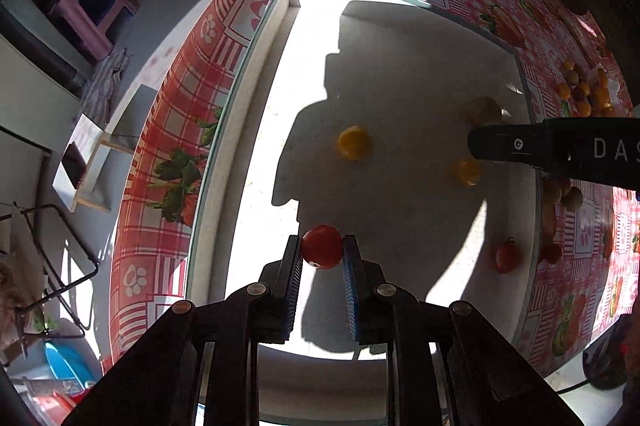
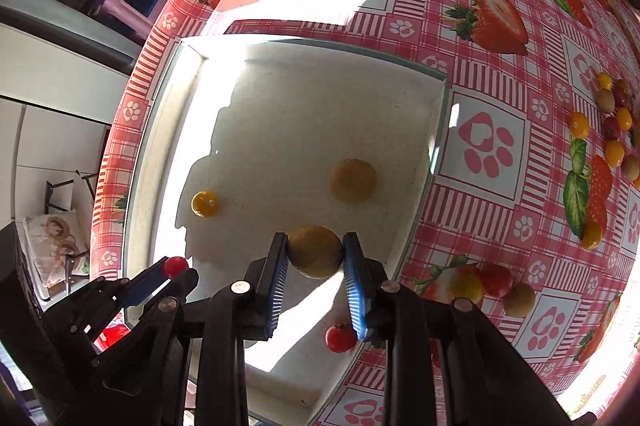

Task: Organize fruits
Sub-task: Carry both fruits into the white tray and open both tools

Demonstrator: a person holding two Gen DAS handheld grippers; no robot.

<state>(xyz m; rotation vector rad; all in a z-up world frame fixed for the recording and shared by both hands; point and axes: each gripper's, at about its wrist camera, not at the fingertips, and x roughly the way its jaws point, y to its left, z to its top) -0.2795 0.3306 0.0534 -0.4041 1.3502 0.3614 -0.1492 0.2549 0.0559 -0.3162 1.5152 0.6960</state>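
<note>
Left gripper (image 1: 322,248) clamps a red cherry tomato (image 1: 322,246) between its blue pads, held over the white tray (image 1: 256,74). Right gripper (image 2: 316,252) is closed on a round yellow fruit (image 2: 315,251), also above the tray. Ahead of the right fingers: a larger yellow-orange fruit (image 2: 353,181); ahead-left, a small yellow tomato (image 2: 205,204); just beneath its right finger, another red tomato (image 2: 340,338). Loose fruit pile (image 2: 612,122) sits far right on the strawberry tablecloth (image 2: 480,74), well apart from the tray.
</note>
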